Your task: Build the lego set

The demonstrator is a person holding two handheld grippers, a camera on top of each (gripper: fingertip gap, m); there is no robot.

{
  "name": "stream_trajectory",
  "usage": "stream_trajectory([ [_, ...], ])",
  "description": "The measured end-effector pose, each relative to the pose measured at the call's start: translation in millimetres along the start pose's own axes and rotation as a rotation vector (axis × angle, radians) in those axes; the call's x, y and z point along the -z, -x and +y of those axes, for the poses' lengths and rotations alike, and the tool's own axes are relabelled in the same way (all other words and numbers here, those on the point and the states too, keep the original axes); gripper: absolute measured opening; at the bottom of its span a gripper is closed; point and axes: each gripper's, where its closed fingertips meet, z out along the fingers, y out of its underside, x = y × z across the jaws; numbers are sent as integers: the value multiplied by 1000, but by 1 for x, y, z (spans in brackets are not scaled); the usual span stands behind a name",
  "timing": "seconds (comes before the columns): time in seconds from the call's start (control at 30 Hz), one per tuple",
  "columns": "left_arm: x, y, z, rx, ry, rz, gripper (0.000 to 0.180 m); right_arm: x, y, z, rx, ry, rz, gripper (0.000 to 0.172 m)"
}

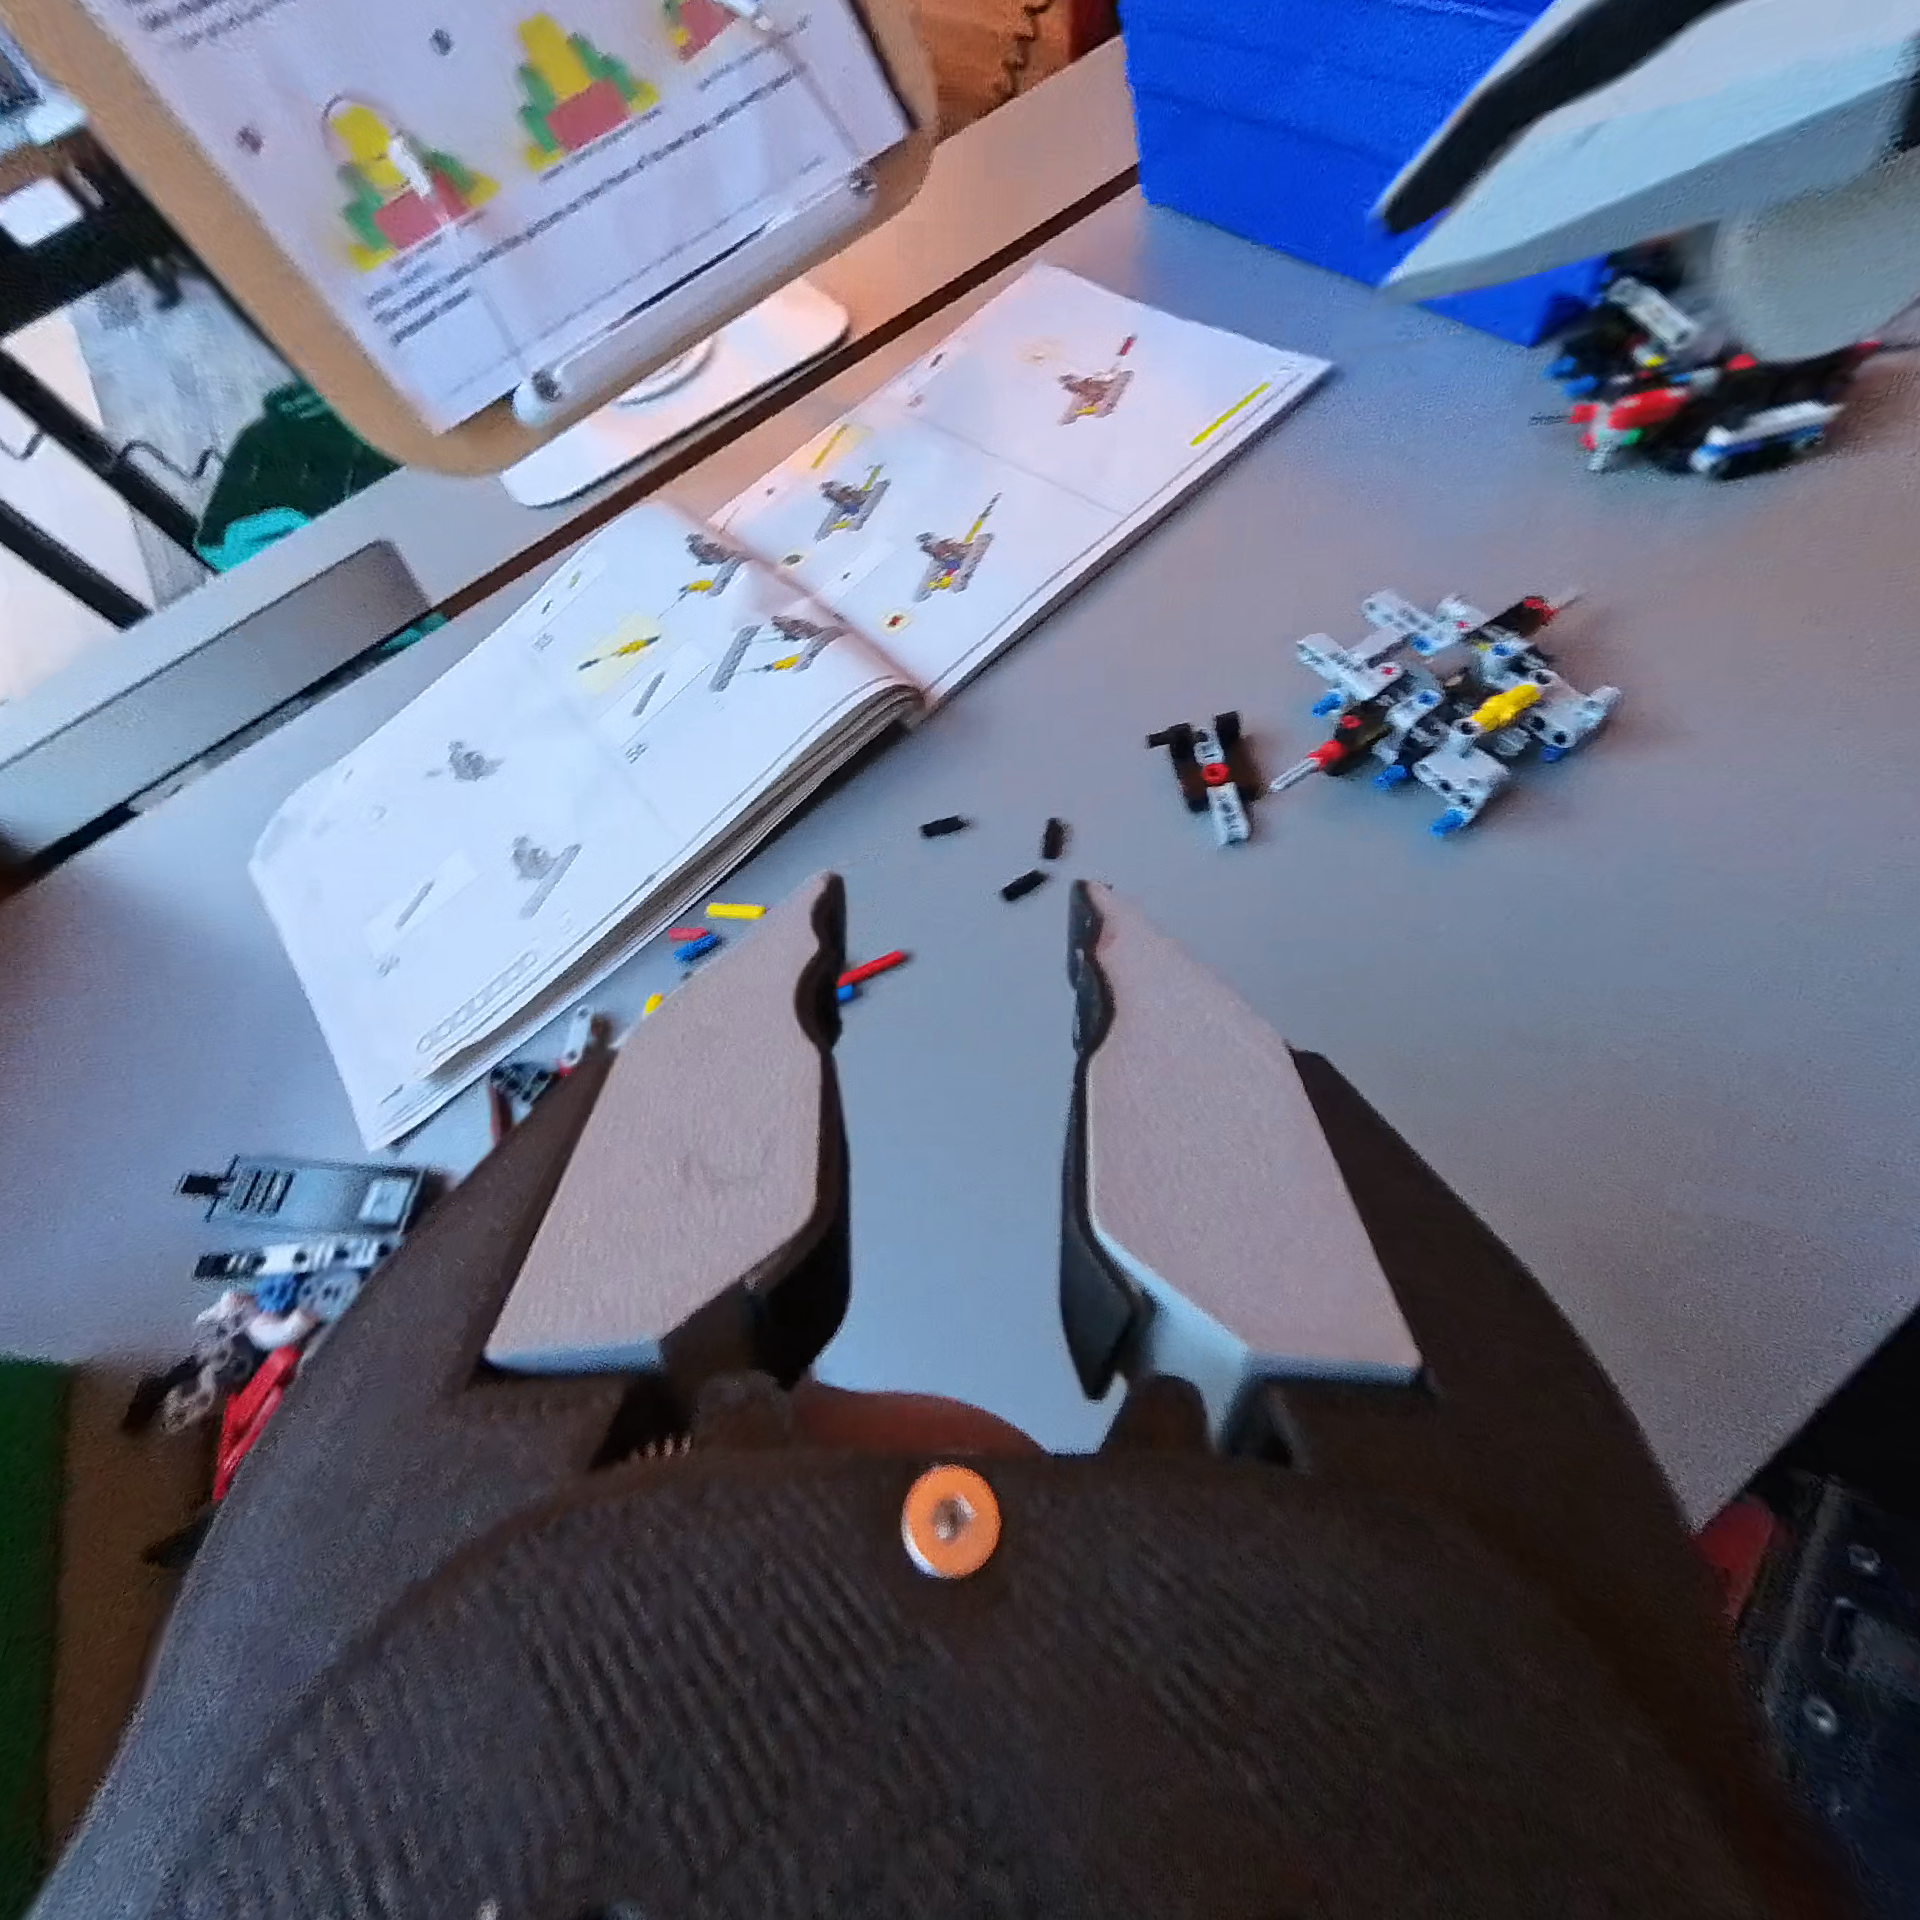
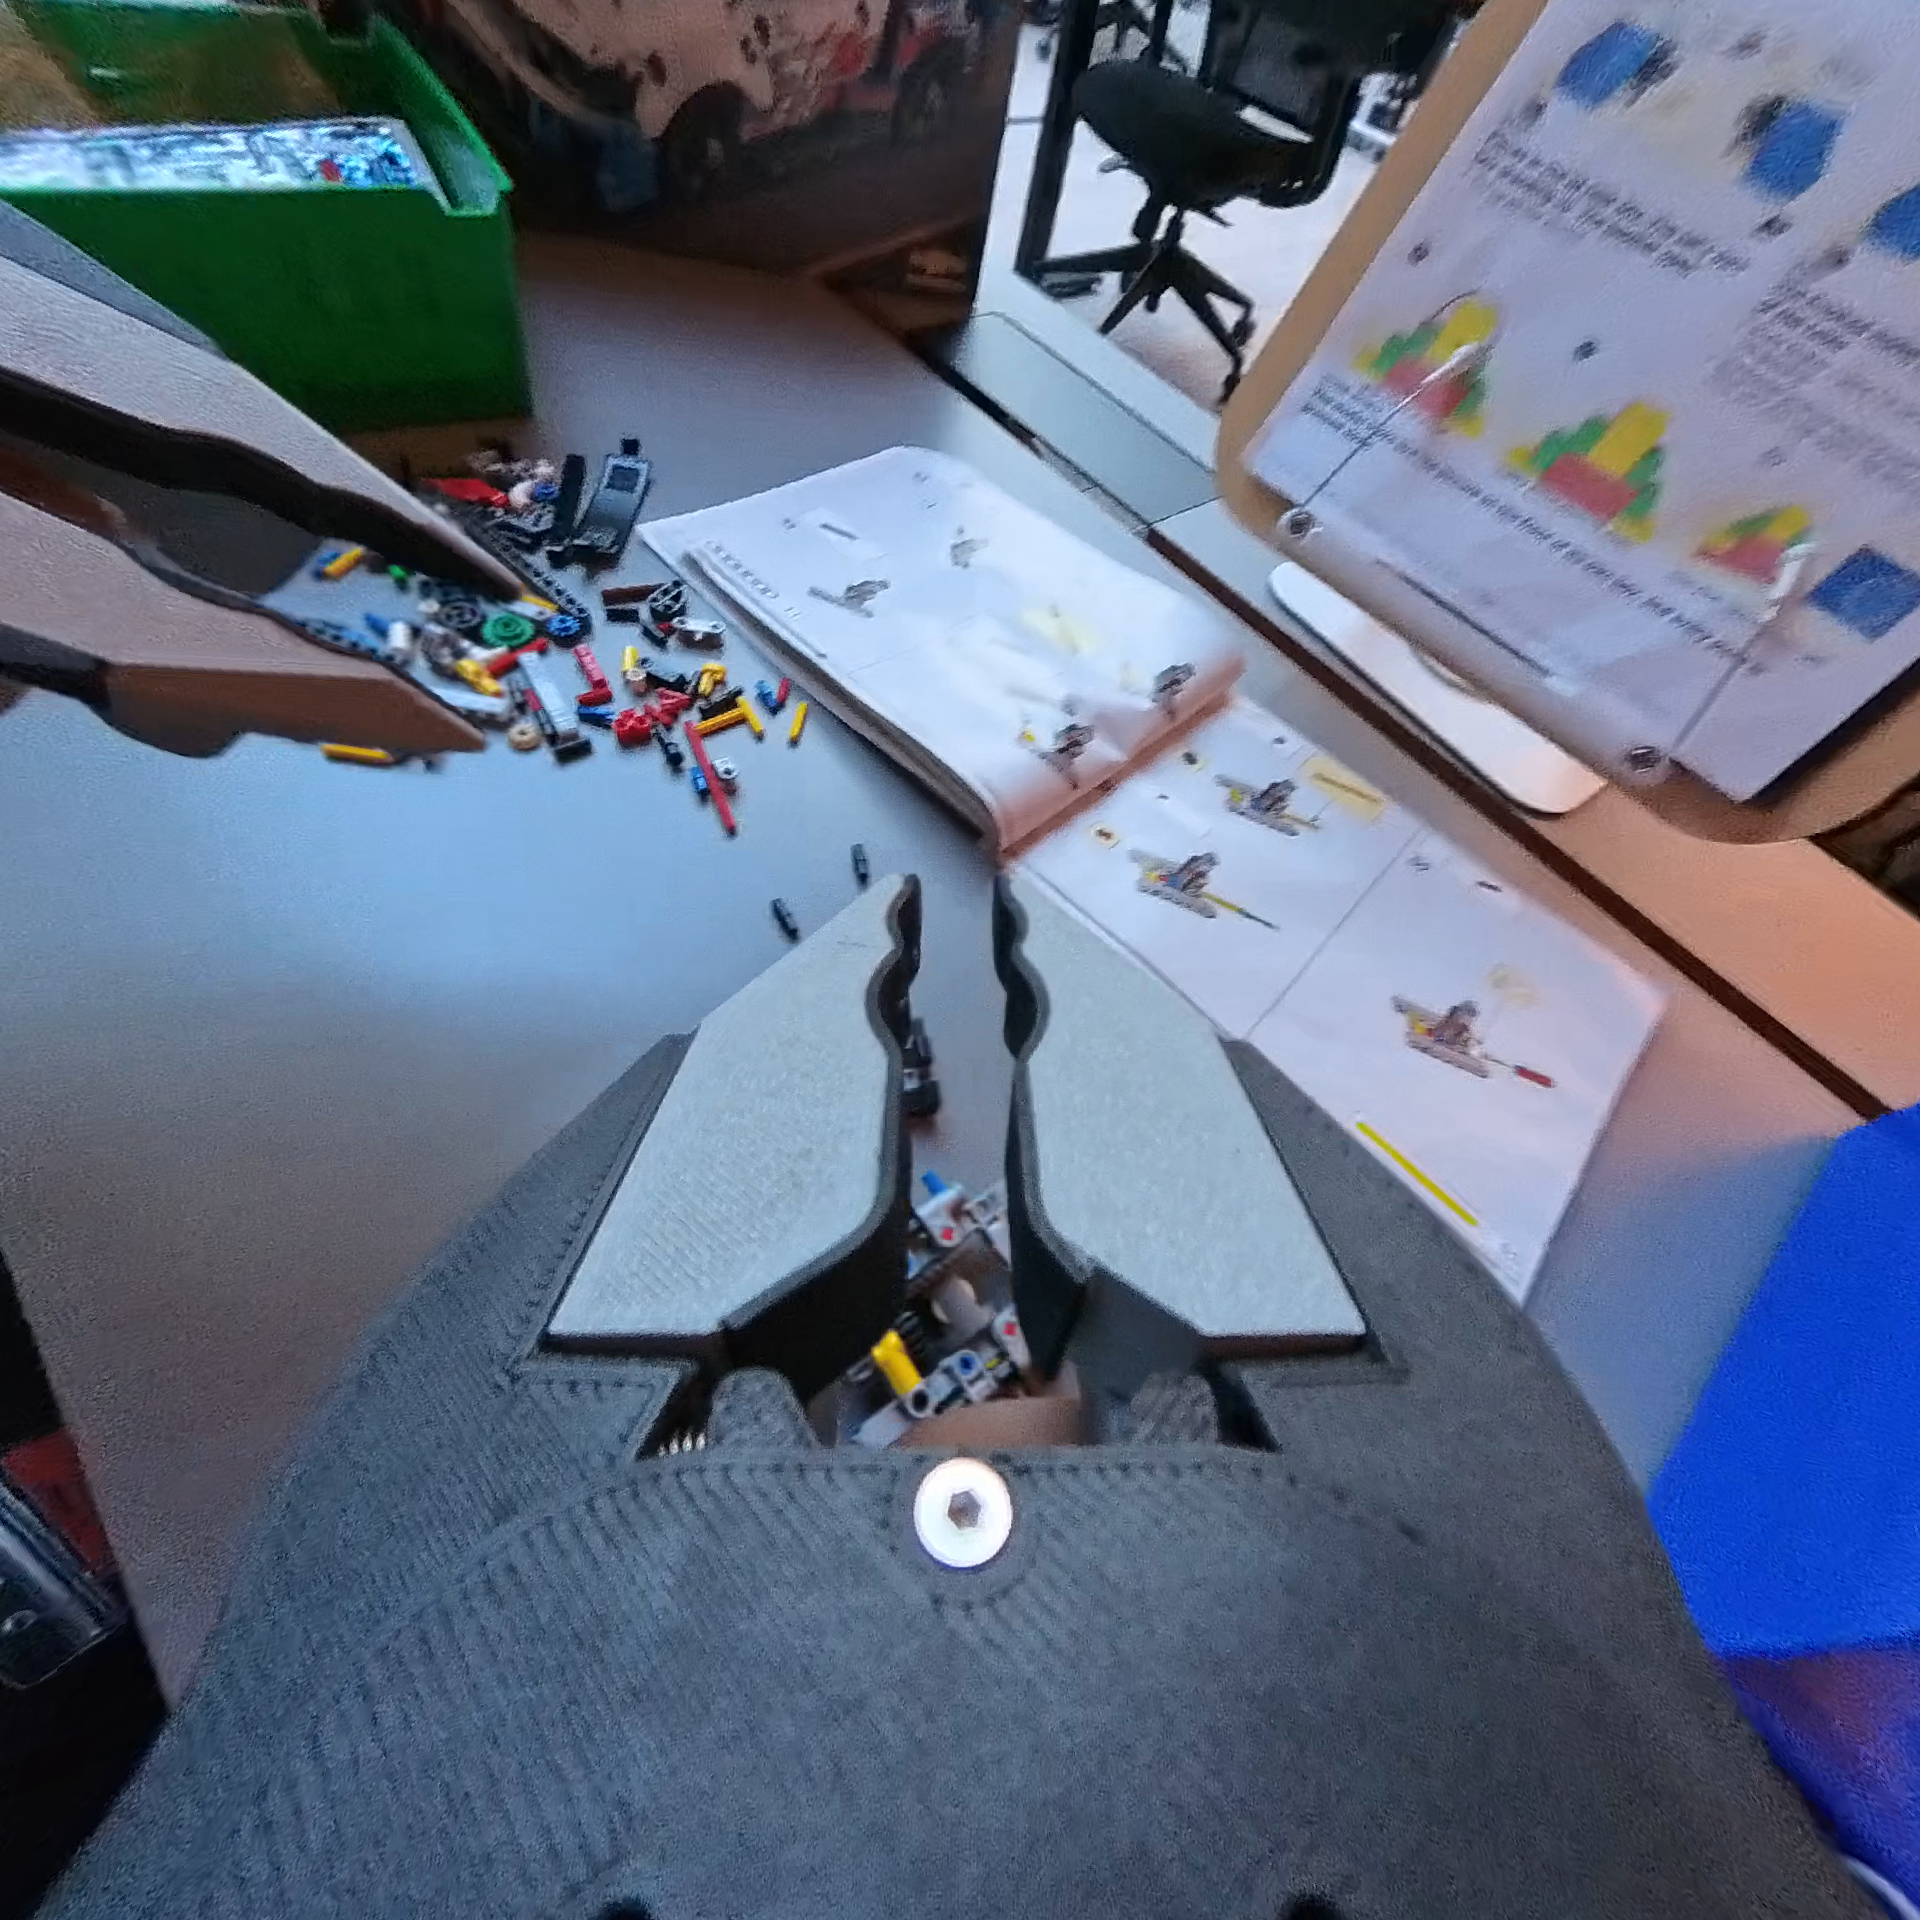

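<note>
My left gripper (image 1: pixel 956 902) is open and empty above the grey table (image 1: pixel 1351 1039). Three small black pins (image 1: pixel 1023 885) lie just ahead of its tips, and a red axle (image 1: pixel 871 968) lies beside its left finger. A small black assembly (image 1: pixel 1210 771) and a larger grey assembly (image 1: pixel 1455 709) lie farther to the right. In the right wrist view the left gripper (image 2: pixel 483 665) hovers over a pile of loose pieces (image 2: pixel 623 686). My right gripper (image 2: pixel 956 902) is narrowly open with bare table between its pads. The small black assembly (image 2: pixel 920 1060) and the grey assembly (image 2: pixel 951 1309) show on the table through its gap. It also shows in the left wrist view (image 1: pixel 1662 135), raised at the top right.
An open instruction booklet (image 1: pixel 727 707) (image 2: pixel 1039 675) lies at the back of the table. A display stand with a picture sheet (image 1: pixel 520 187) (image 2: pixel 1610 416) stands behind it. A blue bin (image 1: pixel 1299 125) (image 2: pixel 1787 1403) is at the right, a green bin (image 2: pixel 312 270) at the left. Another assembly (image 1: pixel 1704 410) lies near the blue bin. Left tips to right tips: about 15 cm. To the red axle (image 1: pixel 871 968): left tips about 15 cm, right tips about 20 cm. The right camera catches it too, in the right wrist view (image 2: pixel 728 807). Left tips and right tips are each some 15 cm from the small black assembly (image 1: pixel 1210 771).
</note>
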Motion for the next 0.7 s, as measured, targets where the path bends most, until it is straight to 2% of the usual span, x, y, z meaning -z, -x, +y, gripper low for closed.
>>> stream_trajectory([
  [0.1, 9, 19, 13, 66, 9, -40, 44, 11, -12, 4, -6, 14, 2, 12],
  [0.23, 3, 15, 42, 87, 51, 5, 40, 23, -27, 14, -36, 30, 35, 14],
  [0.33, -9, 6, 67, 62, 101, 32, 35, 22, -28, 45, -75, 91, 7, 17],
  [0.43, -20, -8, 85, 18, 137, 71, 34, 21, -17, 96, -105, 190, -46, 19],
  [0.57, -33, -21, 89, -68, 137, 115, 34, 29, -9, 133, -102, 195, -53, 25],
  [0.7, -49, -35, 86, -128, 126, 157, 35, 32, 3, 137, -112, 150, -68, 37],
])
